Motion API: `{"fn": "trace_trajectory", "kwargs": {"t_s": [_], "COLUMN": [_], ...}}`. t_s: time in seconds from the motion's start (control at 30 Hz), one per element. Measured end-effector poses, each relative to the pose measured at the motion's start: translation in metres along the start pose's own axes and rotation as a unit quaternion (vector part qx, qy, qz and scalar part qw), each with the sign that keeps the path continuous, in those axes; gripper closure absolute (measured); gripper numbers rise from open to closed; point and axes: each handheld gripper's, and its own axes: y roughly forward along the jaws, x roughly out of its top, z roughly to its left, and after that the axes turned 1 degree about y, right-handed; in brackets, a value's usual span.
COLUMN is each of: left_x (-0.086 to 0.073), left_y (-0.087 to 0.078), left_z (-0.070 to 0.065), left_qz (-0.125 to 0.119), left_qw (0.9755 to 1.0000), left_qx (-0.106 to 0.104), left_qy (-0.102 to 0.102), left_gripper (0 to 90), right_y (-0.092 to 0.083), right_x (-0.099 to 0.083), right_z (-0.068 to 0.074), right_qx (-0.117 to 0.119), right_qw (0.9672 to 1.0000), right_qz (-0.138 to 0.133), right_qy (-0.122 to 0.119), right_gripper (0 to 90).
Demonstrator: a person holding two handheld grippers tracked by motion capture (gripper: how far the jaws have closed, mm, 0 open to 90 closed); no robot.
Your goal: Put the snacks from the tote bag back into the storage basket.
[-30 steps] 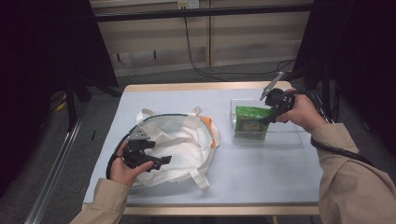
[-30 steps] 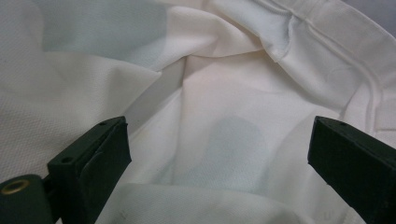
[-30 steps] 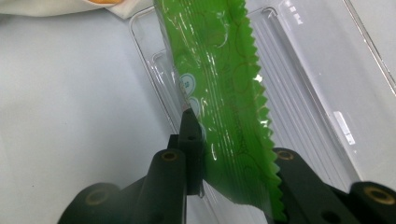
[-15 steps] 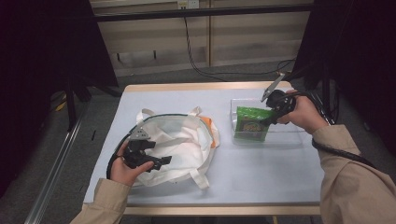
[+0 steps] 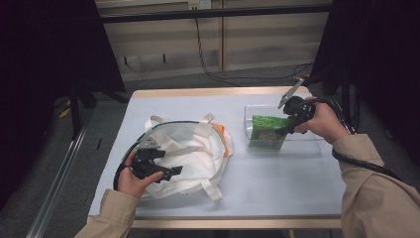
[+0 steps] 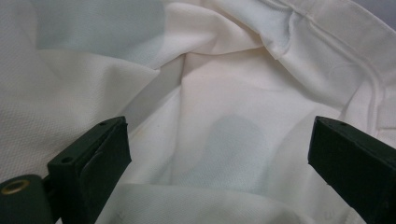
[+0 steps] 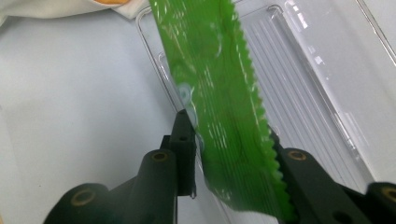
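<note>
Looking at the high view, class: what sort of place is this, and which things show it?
Probably a recording workspace or lab, not a home: a plain pale table stands between dark curtains, loose cables cross the bare floor, and a person's hands work a white tote bag and a green packet with handheld grippers.

A table with a pale blue-grey top and a light wood edge is standing on a grey floor. Behind it a wall of pale panels is running across, with a dark bar along its top. Black cables are hanging down the wall and trailing over the floor. Dark curtains are closing in both sides. A metal rail is lying along the floor at left.
</note>
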Motion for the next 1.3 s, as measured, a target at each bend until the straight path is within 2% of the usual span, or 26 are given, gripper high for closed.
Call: {"fn": "trace_trajectory", "kwargs": {"t_s": [0.37, 0.47, 0.67, 0.83, 1.3], "left_x": [0.001, 0.001, 0.001, 0.001, 0.002], "left_y": [0.000, 0.000, 0.000, 0.000, 0.001], "left_z": [0.000, -0.001, 0.000, -0.001, -0.002], "left_qz": [0.000, -0.001, -0.001, -0.001, -0.001], "left_qw": [1.0000, 1.0000, 1.0000, 1.0000, 1.0000], "left_qx": [0.001, -0.001, -0.001, -0.001, -0.001], "left_qy": [0.002, 0.001, 0.001, 0.001, 0.003], "left_gripper": [5.6, 5.6, 5.6, 5.6, 5.6], "right_y": [-0.001, -0.001, -0.003, -0.005, -0.020], "right_x": [-0.001, -0.001, -0.002, -0.002, -0.014], "right_z": [0.002, 0.003, 0.006, 0.011, 0.016], "right_qx": [0.007, 0.009, 0.003, -0.002, -0.012], "right_qw": [0.9998, 0.9996, 0.9995, 0.9991, 0.9970], "right_qz": [-0.010, -0.012, -0.016, -0.014, -0.038], "right_qy": [0.014, 0.025, 0.026, 0.040, 0.067], "right_gripper": [57.8, 55.8, 48.4, 39.2, 27.6]}}
